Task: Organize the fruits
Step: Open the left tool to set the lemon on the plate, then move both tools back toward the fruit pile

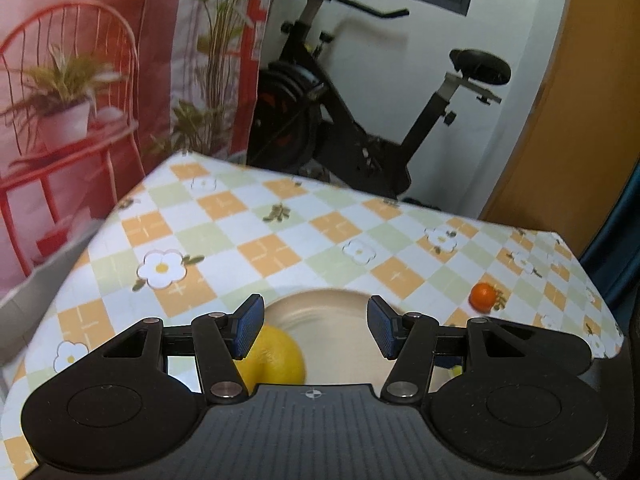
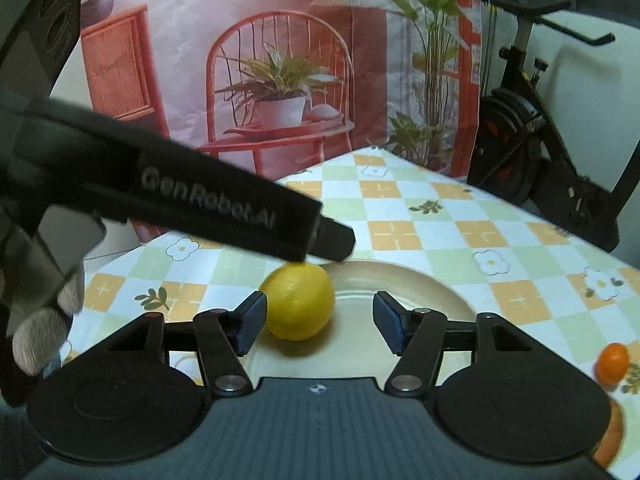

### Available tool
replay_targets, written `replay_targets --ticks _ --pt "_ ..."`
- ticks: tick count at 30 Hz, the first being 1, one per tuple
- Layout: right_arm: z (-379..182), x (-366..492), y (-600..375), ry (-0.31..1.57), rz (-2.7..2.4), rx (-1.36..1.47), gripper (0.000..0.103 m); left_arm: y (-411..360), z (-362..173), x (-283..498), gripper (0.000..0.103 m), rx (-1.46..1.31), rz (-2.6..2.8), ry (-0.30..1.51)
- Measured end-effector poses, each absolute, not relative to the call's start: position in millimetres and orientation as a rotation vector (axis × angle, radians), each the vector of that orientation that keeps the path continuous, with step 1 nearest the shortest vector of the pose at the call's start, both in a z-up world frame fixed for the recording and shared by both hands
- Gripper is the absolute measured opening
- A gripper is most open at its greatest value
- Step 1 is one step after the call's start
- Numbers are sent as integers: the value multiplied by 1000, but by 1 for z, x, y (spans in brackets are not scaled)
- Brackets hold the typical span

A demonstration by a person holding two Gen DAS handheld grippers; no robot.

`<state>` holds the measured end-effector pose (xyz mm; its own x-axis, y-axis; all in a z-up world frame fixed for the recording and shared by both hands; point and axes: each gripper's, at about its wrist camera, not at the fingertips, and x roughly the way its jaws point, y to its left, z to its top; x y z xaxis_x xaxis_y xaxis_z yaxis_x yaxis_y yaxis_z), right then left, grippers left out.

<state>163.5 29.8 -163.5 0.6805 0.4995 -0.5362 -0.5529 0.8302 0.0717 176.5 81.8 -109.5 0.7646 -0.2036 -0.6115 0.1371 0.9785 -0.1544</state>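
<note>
A yellow lemon (image 2: 300,306) lies on the left part of a cream plate (image 2: 404,290). My right gripper (image 2: 320,320) is open just short of it, and the lemon sits by the left pad (image 2: 252,322) without being pressed. My left gripper (image 2: 334,240) reaches in from the left, its tip just above the lemon. In the left wrist view the left gripper (image 1: 316,326) is open over the plate (image 1: 332,304). The lemon (image 1: 276,356) is low beside the left pad (image 1: 250,328), partly hidden by it. A small orange fruit (image 1: 483,297) (image 2: 612,362) lies on the cloth right of the plate.
The table wears a checked flower cloth (image 1: 272,248). Its far edge meets a printed backdrop (image 2: 280,80) and an exercise bike (image 1: 360,120). A gloved hand (image 2: 40,328) holds the left gripper. An orange-brown shape (image 2: 612,436) shows at the lower right, mostly hidden.
</note>
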Motion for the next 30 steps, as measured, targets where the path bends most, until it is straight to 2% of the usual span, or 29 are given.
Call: replay_targets --ticks 13,30 --pt "-146 117 -61 497 499 -54 62 16 -85 145 60 -74 -213 557" --pt "-156 50 -175 422 291 93 62 -56 -114 99 60 -43 -307 530"
